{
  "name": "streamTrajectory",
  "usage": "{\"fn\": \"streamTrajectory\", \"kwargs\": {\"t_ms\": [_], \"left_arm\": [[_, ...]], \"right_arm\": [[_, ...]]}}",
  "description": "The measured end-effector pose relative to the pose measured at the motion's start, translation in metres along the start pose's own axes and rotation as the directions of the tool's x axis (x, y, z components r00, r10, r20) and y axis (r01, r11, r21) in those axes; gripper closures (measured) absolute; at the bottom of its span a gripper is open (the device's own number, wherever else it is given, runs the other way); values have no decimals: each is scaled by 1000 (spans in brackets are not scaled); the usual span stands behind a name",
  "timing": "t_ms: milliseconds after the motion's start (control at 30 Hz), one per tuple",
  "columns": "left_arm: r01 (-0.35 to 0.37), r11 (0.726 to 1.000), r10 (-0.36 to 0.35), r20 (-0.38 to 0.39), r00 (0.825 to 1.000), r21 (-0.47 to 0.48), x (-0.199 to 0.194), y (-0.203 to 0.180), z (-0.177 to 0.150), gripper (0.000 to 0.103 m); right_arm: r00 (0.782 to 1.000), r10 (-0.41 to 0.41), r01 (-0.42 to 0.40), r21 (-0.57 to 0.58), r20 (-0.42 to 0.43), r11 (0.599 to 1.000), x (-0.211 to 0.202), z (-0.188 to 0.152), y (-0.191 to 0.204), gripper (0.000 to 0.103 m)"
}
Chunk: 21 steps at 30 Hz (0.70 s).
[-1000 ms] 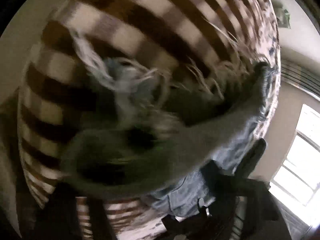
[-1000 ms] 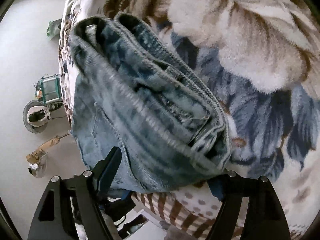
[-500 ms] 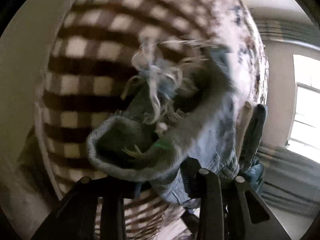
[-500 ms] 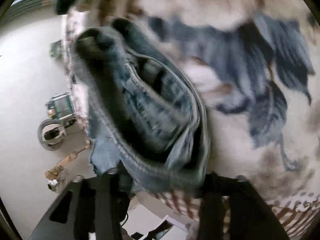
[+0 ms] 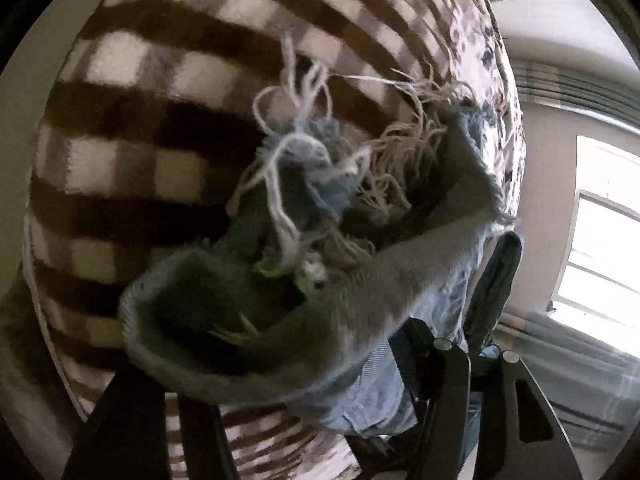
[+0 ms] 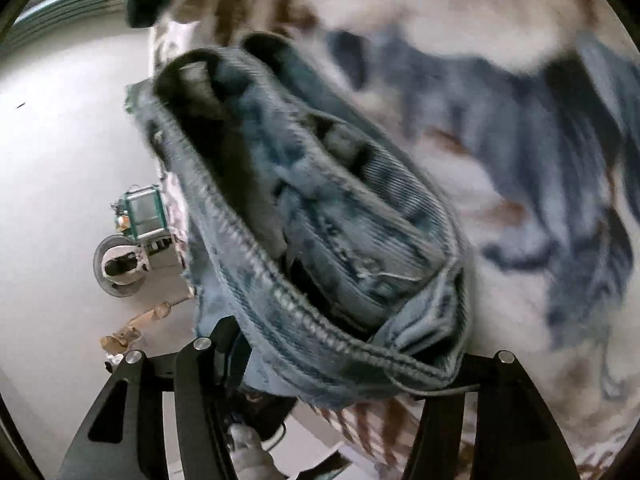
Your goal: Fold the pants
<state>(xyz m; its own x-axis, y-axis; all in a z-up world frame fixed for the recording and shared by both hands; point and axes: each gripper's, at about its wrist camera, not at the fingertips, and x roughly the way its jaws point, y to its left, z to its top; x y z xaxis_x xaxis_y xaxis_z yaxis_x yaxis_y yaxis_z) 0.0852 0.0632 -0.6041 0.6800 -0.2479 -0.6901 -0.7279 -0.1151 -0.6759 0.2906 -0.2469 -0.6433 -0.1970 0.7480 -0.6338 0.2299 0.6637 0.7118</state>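
Observation:
The pants are light blue washed denim. In the left wrist view my left gripper (image 5: 304, 384) is shut on a frayed leg hem of the pants (image 5: 360, 280), with loose white threads hanging above it. In the right wrist view my right gripper (image 6: 332, 384) is shut on the folded waistband end of the pants (image 6: 320, 240), and the cloth bunches in thick layers between the fingers. Both hold the pants lifted above the bed. The fingertips are hidden under cloth in both views.
A brown and white checked blanket (image 5: 160, 120) and a floral blanket (image 6: 520, 140) cover the bed. The pale floor (image 6: 60, 200) holds a small appliance (image 6: 132, 240) and scraps. A bright window (image 5: 600, 260) is at the right.
Both grippers have swung with the pants still held. The bundle has shifted over the bed and the frayed hem has turned more toward the camera.

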Motion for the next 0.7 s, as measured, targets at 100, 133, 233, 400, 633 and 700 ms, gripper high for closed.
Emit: {"fn": "streamTrajectory", "kwargs": {"t_ms": [100,133,233,400,633,700], "left_arm": [[-24,999,23,30,999,36,-1,-7,-5,68],[-35,998,34,32,999,58,1,-13,-5,72],[-99,984,91,58,994,147,-6,-44,-10,80],[-88,977,81,41,996,195,-32,-83,-12,81],[-26,943,31,-8,999,332,-67,-180,-18,82],[0,924,10,-25,1000,382,-70,-214,-18,82]], "right_arm": [[999,-40,40,7,3,999,14,0,-2,55],[999,-36,36,42,13,998,16,-2,-8,58],[998,-25,21,89,53,996,15,-10,-5,76],[993,-58,57,13,99,998,-12,-23,41,81],[986,-15,27,-69,164,997,-67,-32,119,82],[980,8,8,-84,198,996,-83,-30,144,82]]}}
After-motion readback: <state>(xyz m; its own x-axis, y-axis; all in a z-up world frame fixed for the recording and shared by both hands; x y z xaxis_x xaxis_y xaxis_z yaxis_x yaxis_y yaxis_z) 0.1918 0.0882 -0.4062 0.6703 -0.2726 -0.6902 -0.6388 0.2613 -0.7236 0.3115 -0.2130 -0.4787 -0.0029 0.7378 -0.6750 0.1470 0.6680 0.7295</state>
